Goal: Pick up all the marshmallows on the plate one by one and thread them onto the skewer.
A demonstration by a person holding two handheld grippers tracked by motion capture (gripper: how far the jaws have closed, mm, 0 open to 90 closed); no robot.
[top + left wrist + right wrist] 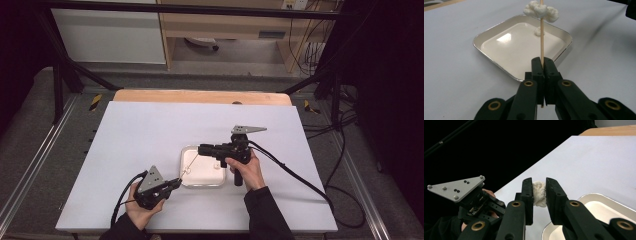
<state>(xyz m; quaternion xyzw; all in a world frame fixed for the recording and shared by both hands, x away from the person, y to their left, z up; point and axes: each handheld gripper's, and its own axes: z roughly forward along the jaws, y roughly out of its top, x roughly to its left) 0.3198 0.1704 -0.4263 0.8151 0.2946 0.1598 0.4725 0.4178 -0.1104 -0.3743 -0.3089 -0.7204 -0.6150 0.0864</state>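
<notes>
Skewer clamped in left tool, white lump in right tool, over tray rim.

The high view is looking forward and down from above the person's side, taking in the whole white table from well back. The left gripper view is riding low, looking close along its jaws across the tray. The right gripper view is looking leftward from close range, sharing that tray and the table.
</notes>
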